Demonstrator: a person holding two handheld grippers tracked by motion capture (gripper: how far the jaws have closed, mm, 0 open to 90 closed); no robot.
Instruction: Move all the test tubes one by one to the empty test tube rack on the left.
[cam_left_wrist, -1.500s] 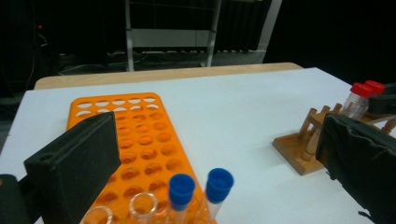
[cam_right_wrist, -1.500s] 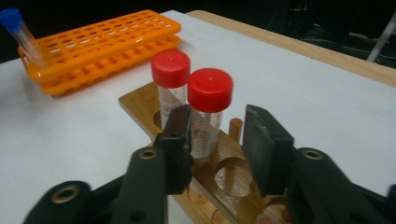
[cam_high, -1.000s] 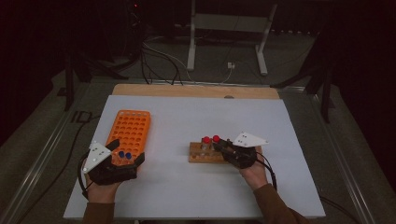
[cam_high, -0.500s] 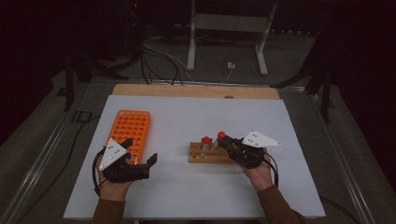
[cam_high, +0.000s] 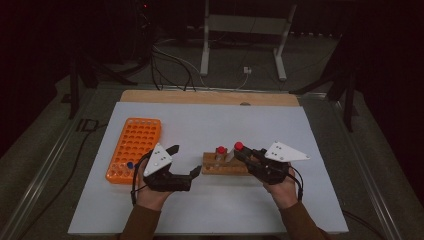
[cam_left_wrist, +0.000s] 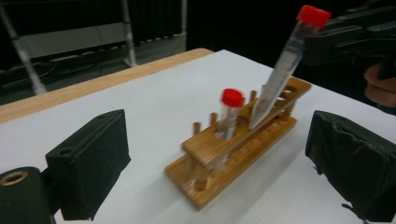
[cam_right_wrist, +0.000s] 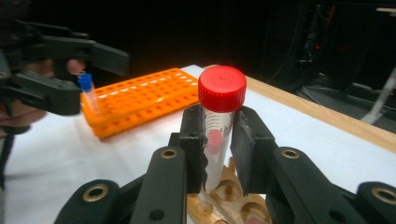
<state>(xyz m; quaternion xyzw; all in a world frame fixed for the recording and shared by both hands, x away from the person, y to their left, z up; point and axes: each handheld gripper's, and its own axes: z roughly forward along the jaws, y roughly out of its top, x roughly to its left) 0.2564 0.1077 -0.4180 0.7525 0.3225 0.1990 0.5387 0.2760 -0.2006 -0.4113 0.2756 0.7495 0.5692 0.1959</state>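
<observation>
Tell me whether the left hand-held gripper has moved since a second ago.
Yes. The left hand-held gripper has left the orange rack and slid right across the white sheet toward the wooden rack; its jaws, with nothing between them, have just been closing slightly.

White sheet (cam_high: 210, 125) covers tabletop; bare wood strip (cam_high: 200, 97) along its 12 o'clock edge. Orange multi-hole rack (cam_high: 134, 148) at approx. 9 o'clock on sheet, w/ small blue-capped vial (cam_right_wrist: 88, 91) upright at its near end. Metal stand legs (cam_high: 240, 45) & loose cables (cam_high: 170, 65) on dark floor beyond, 12 o'clock.
</observation>
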